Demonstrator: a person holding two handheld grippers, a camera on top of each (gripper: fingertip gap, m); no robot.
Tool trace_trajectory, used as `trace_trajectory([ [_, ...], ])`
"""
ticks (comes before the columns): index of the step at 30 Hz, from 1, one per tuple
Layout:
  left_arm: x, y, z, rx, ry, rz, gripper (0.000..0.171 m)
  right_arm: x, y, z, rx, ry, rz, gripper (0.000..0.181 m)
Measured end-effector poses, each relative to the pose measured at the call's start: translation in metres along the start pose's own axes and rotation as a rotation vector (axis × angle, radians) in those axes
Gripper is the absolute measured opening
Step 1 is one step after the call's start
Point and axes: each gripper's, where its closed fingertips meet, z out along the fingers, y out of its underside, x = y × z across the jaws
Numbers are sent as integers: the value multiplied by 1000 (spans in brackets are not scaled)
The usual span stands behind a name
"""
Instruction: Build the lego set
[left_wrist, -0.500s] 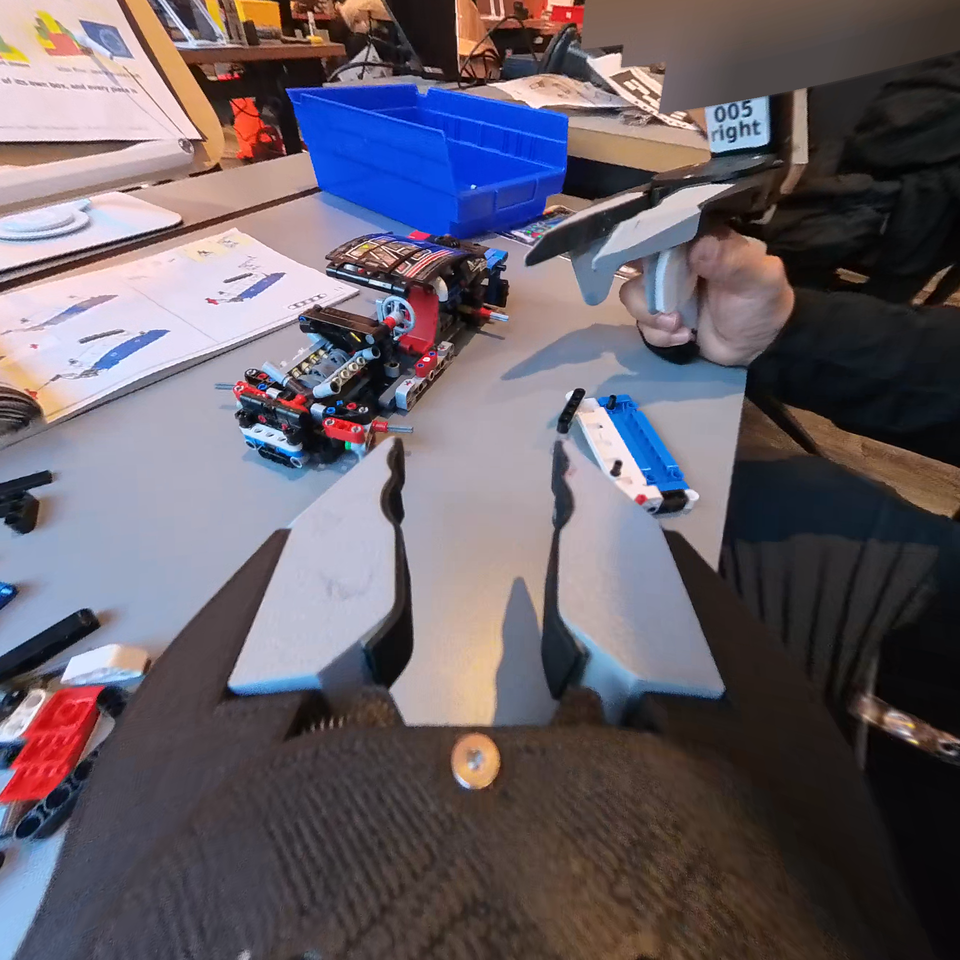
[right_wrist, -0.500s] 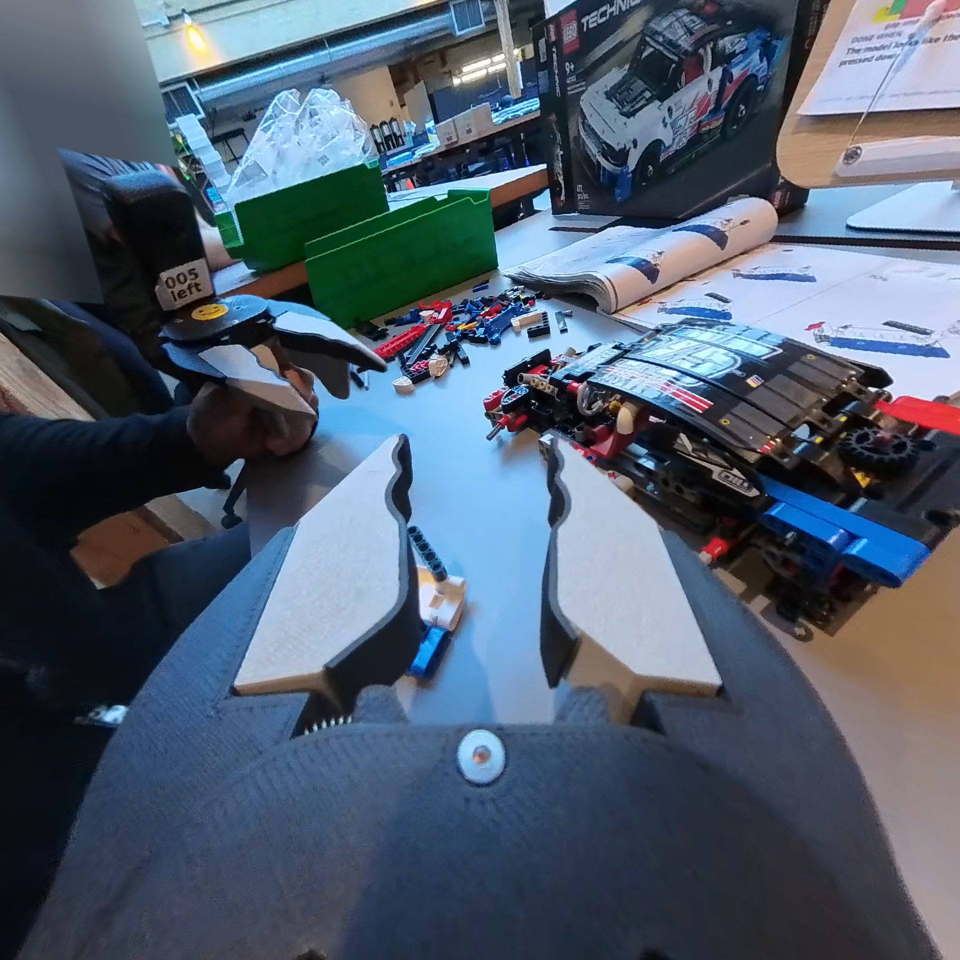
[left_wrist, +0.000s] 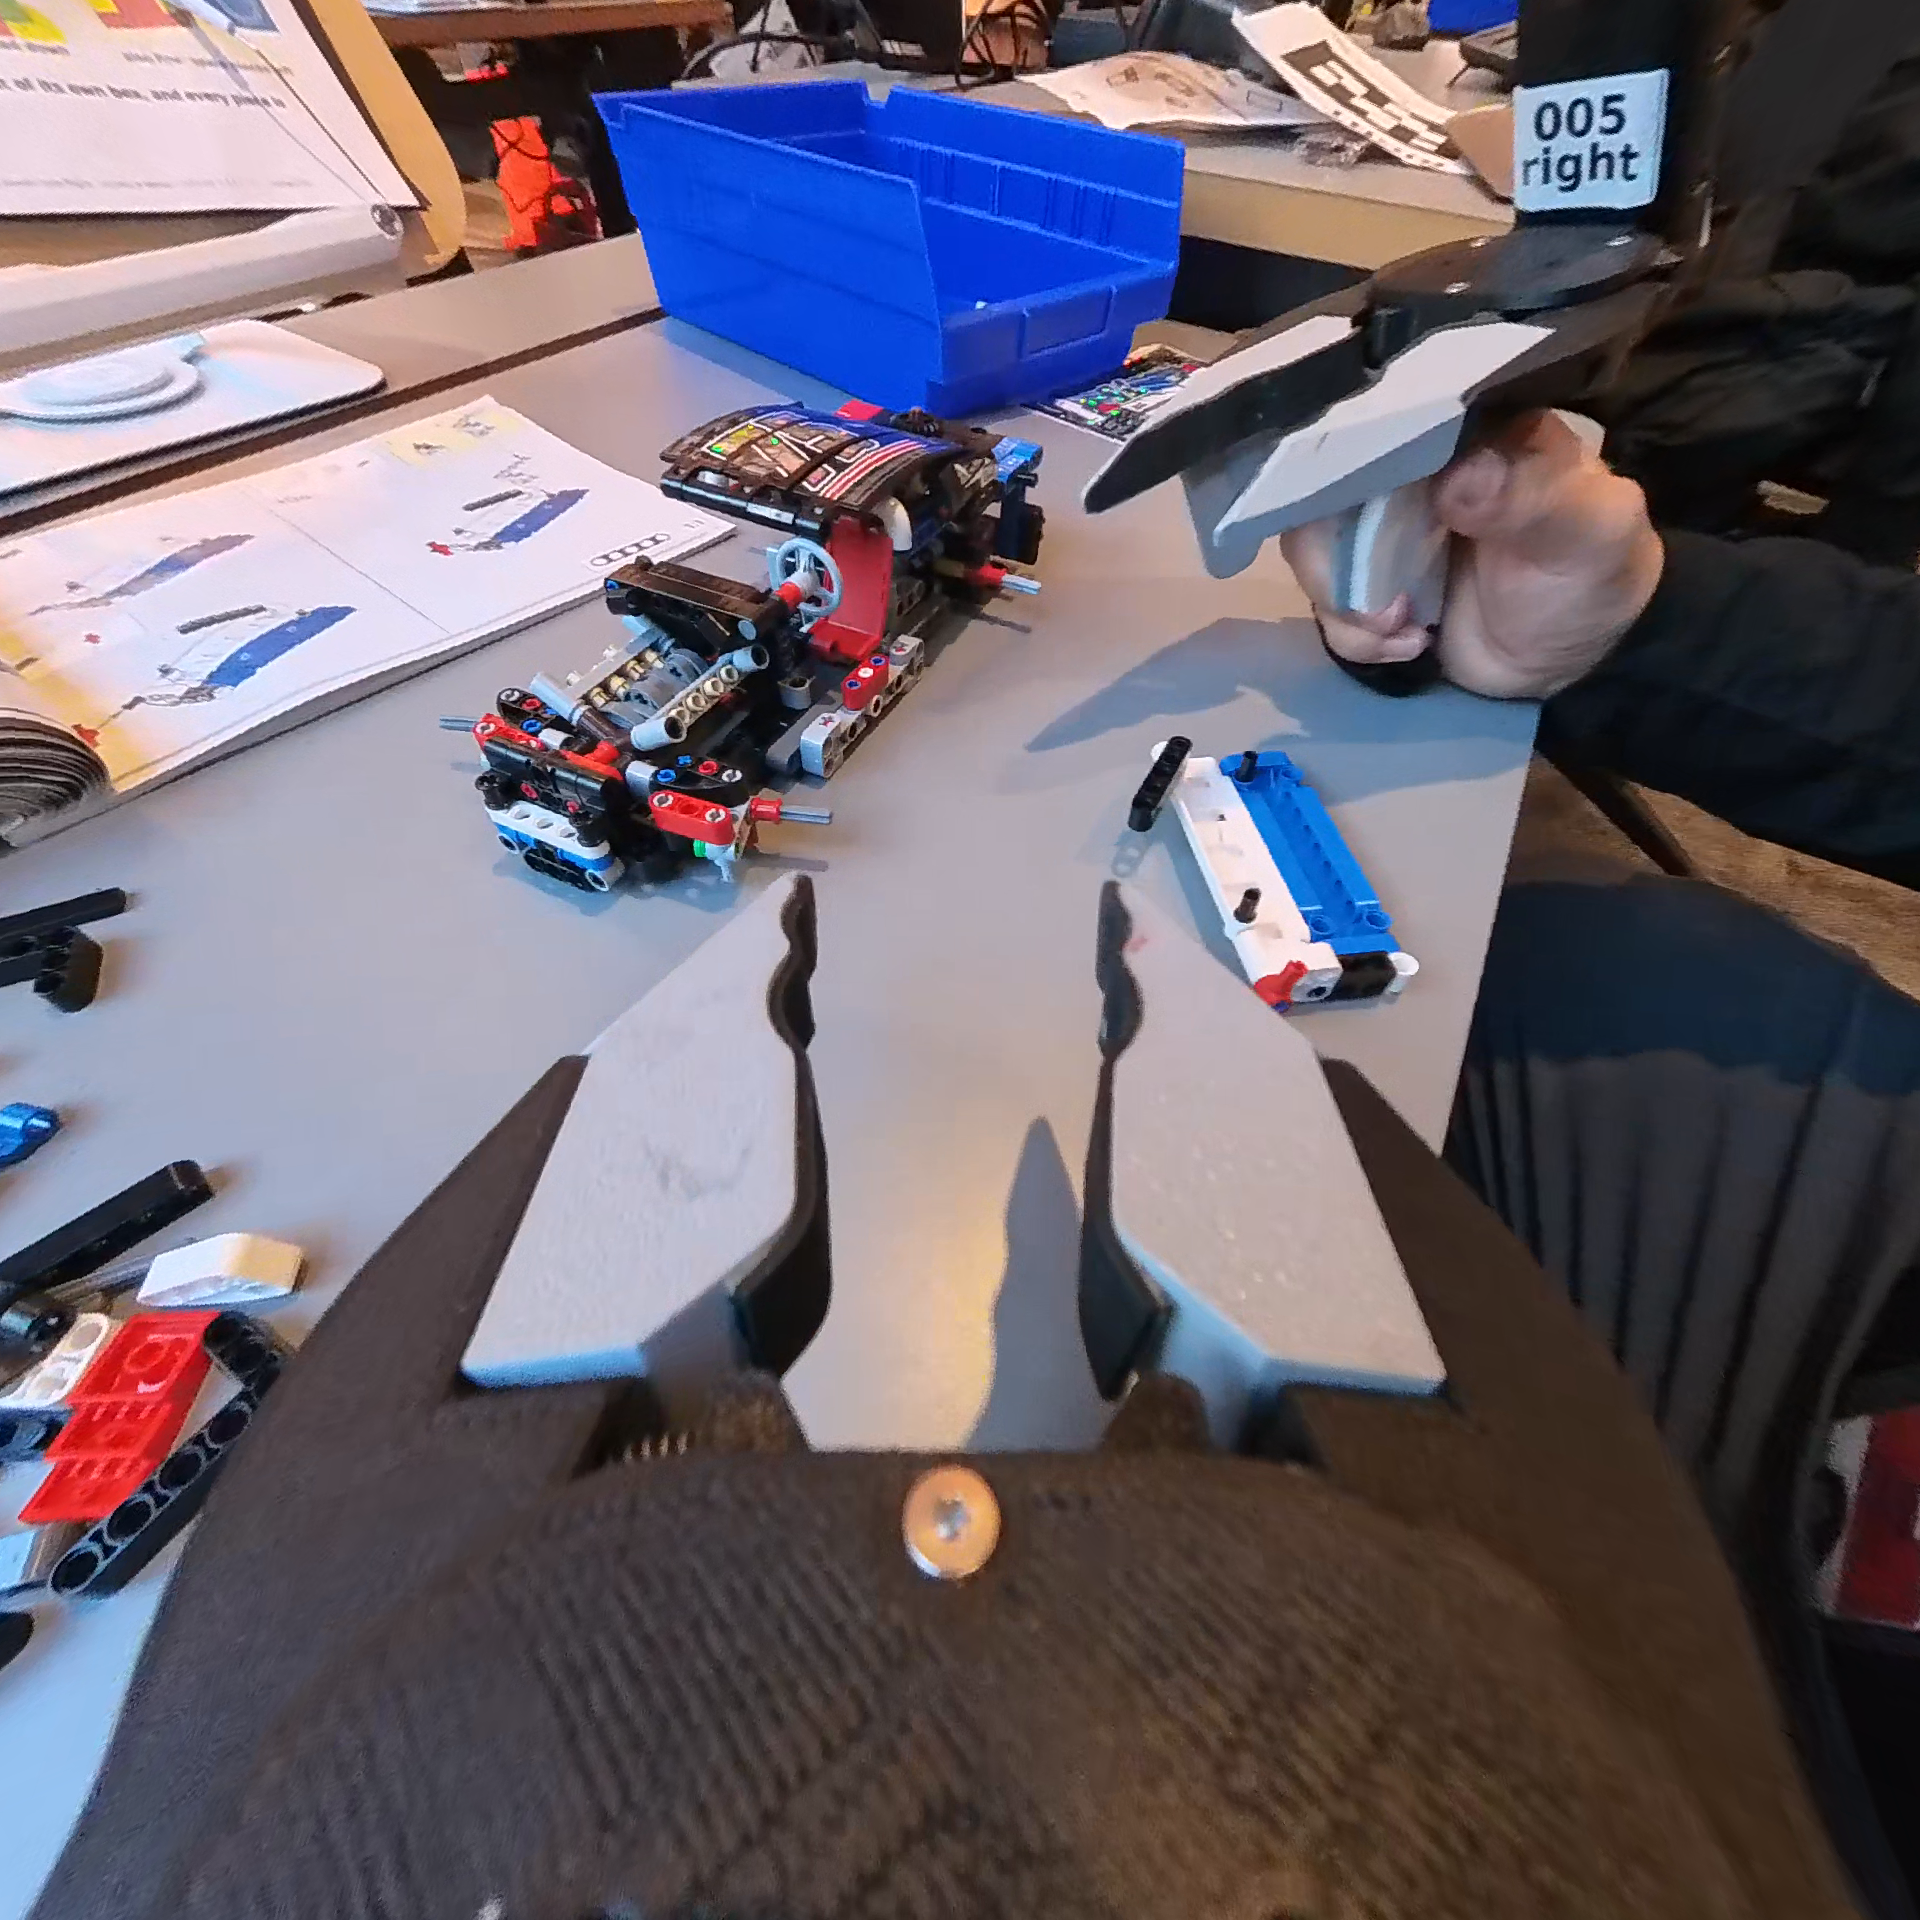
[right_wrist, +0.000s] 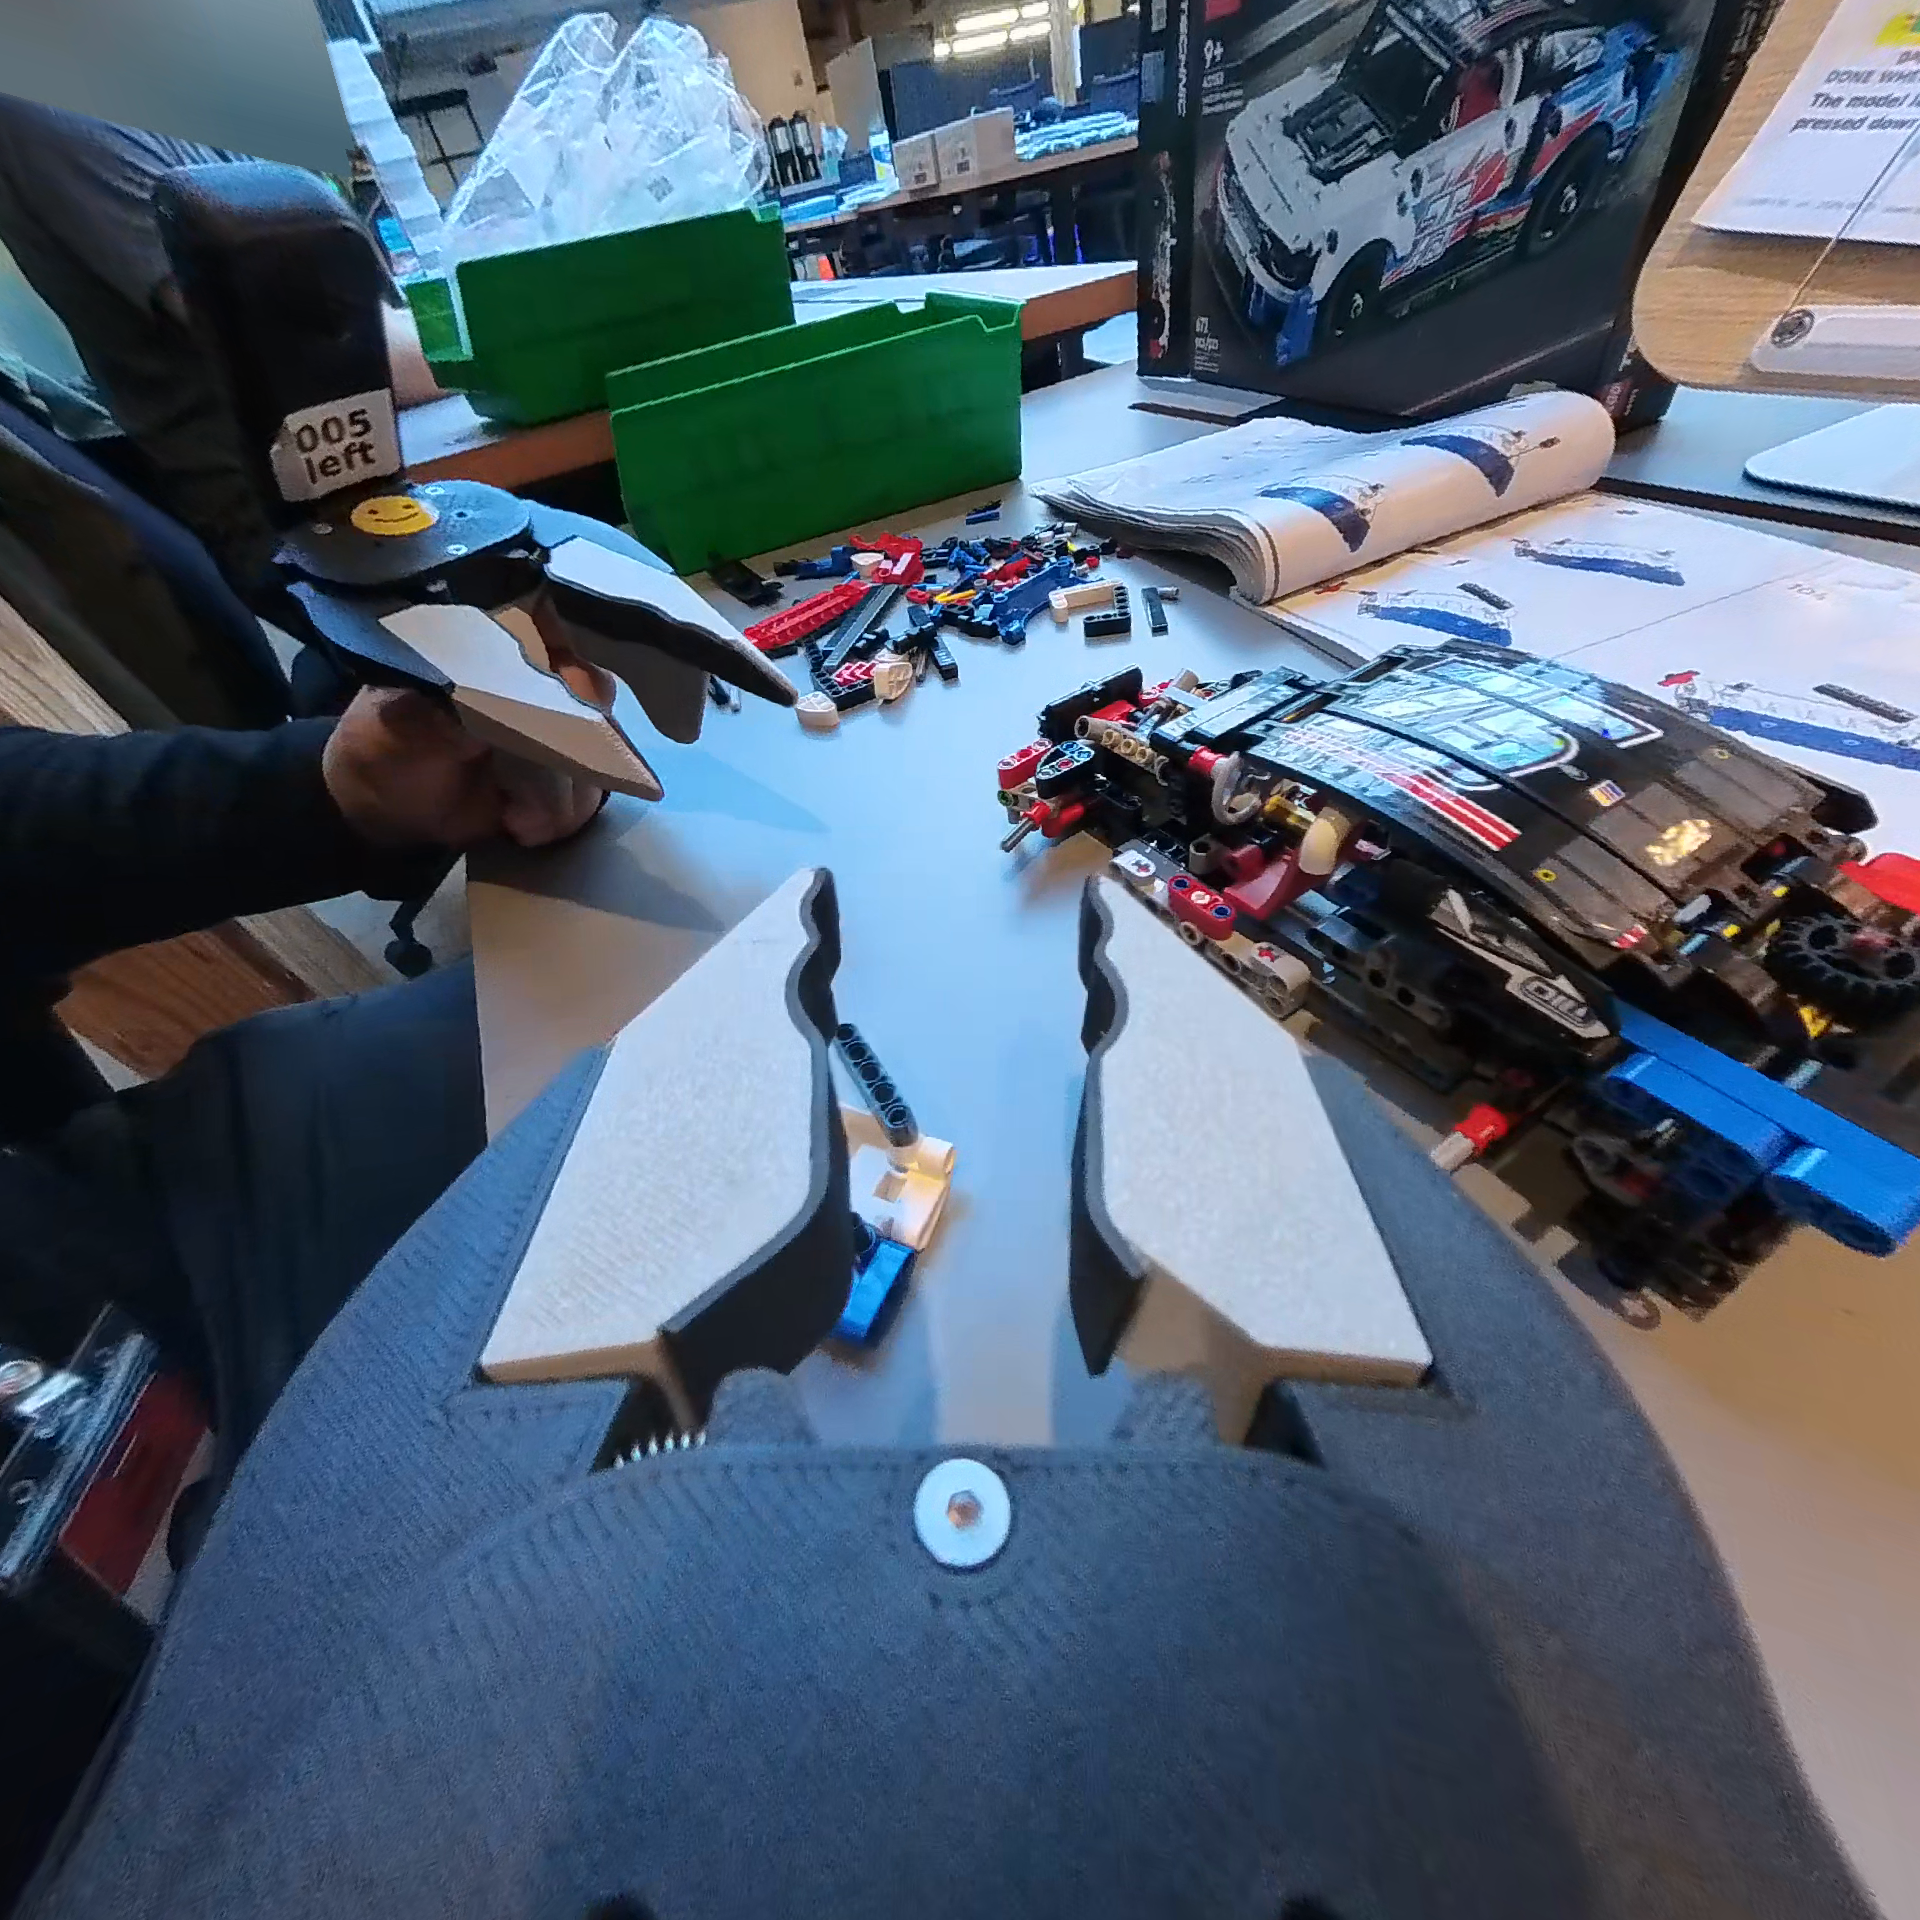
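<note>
Grey desk (left_wrist: 312, 966) lies beneath us. Our left gripper (left_wrist: 954, 914) and right gripper (right_wrist: 951, 914) hover with fingers spread, empty; a blue-and-white brick panel (left_wrist: 1273, 868) lies just right of the left fingers, a half-built black lego car (left_wrist: 769, 634) beyond.

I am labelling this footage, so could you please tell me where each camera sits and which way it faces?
Left wrist view: on the left gripper, open over the grey table, facing the half-built car and blue bin; the right gripper and hand show.
Right wrist view: on the right gripper, open, facing the loose pieces and green bins; the left gripper shows.
Shared: car, blue-and-white panel, instruction booklet.
</note>
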Motion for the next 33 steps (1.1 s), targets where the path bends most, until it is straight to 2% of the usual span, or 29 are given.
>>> trace_trajectory([
  [8,-5,1,-3,6,-5,-101,46,-15,-2,7,13,-64,-1,42],
  [13,-13,-11,4,63,51,-144,44,-13,-17,28,71,-104,-57,38],
  [16,-16,-16,9,82,73,-103,44,-16,-12,41,17,-142,-49,43],
  [19,-15,-17,16,67,89,-47,44,-15,-16,39,45,-114,-82,37],
  [22,-11,-18,24,55,106,18,40,-13,-13,41,26,-124,-61,40],
  [33,-1,-17,37,27,119,75,38,-14,-10,34,22,-78,-69,39],
])
